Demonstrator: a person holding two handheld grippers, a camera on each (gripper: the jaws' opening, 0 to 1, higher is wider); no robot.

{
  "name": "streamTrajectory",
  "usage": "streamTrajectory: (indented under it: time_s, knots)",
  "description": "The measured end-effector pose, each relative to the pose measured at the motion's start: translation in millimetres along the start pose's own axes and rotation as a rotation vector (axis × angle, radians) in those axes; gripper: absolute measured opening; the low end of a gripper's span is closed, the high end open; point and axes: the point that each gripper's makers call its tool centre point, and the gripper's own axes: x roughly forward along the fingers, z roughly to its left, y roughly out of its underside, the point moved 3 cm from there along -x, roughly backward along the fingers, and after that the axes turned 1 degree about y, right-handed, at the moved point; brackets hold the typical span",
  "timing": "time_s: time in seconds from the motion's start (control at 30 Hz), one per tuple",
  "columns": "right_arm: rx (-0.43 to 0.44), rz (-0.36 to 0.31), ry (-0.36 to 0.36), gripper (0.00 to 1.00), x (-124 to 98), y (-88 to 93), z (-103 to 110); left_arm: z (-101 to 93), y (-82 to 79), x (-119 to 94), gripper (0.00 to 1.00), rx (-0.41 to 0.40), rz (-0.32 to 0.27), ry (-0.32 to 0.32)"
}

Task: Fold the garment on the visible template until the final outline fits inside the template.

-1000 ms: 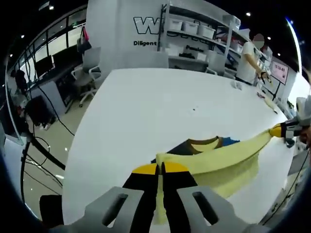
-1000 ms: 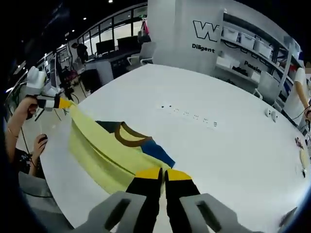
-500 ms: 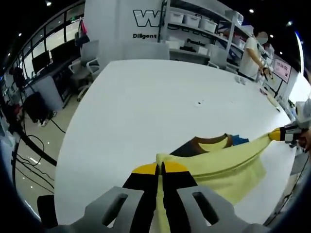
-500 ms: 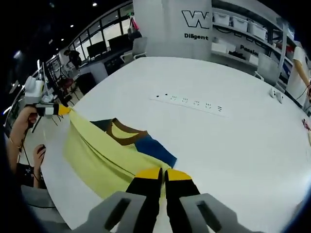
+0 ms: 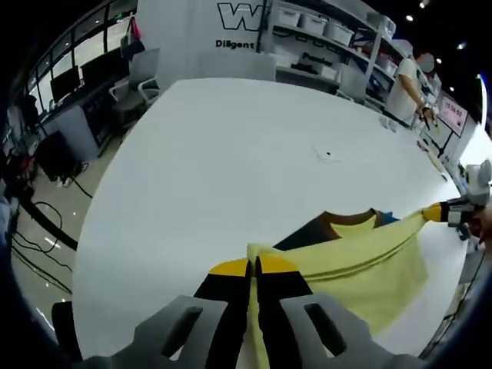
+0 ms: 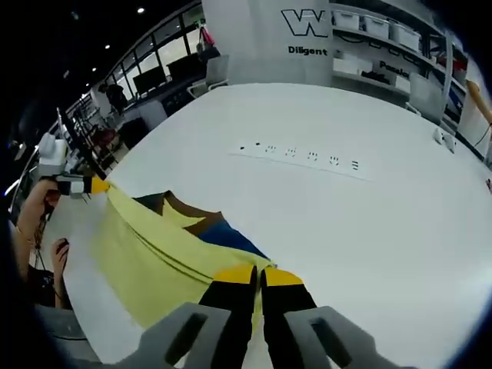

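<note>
1. Left gripper view: my left gripper [image 5: 253, 267] has its jaws pinched together on one end of the yellow garment [image 5: 361, 257]. The cloth runs taut from there to the right gripper [image 5: 436, 211], also clamped on it. The brown collar [image 5: 338, 223] and a blue patch [image 5: 387, 218] lie on the white table [image 5: 231, 161] just beyond the stretched edge. I judge the risk here is the lifted fold dragging that flat part off its place if I pull too hard.

2. Right gripper view: my right gripper [image 6: 257, 274] is closed on the garment's [image 6: 146, 257] near end, and the left gripper [image 6: 91, 185] holds the far end, a hand [image 6: 37, 204] behind it. The lower cloth hangs close to the table's [image 6: 369, 223] edge, on the side away from the power strip [image 6: 304, 156]. It could slide off if either pinch slips. I cannot make out any template outline, so the fold may land askew.
</note>
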Motion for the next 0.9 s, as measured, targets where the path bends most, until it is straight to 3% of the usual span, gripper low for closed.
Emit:
streamTrajectory:
  time_s: [0.3,0.47,0.7,0.77,0.9]
  knots:
    - [-0.03,-0.035,-0.009,0.0,12,-1.3,-3,-1.9,5.9,10,0.01,0.036,0.012,-0.008]
    - [-0.056,-0.077,0.029,0.0,16,-7.2,-11,-0.7,5.0,12,0.02,0.058,-0.022,-0.009]
    - [-0.092,-0.136,0.021,0.14,9,-10.5,-11,-5.9,4.9,-1,0.07,0.117,-0.086,-0.013]
    - [-0.139,-0.135,0.027,0.18,6,-7.1,-10,-7.6,4.7,-5,0.11,0.152,-0.107,-0.003]
    - [-0.229,-0.123,0.022,0.27,4,-0.1,-7,-10.0,10.7,-10,0.3,0.236,-0.113,0.008]
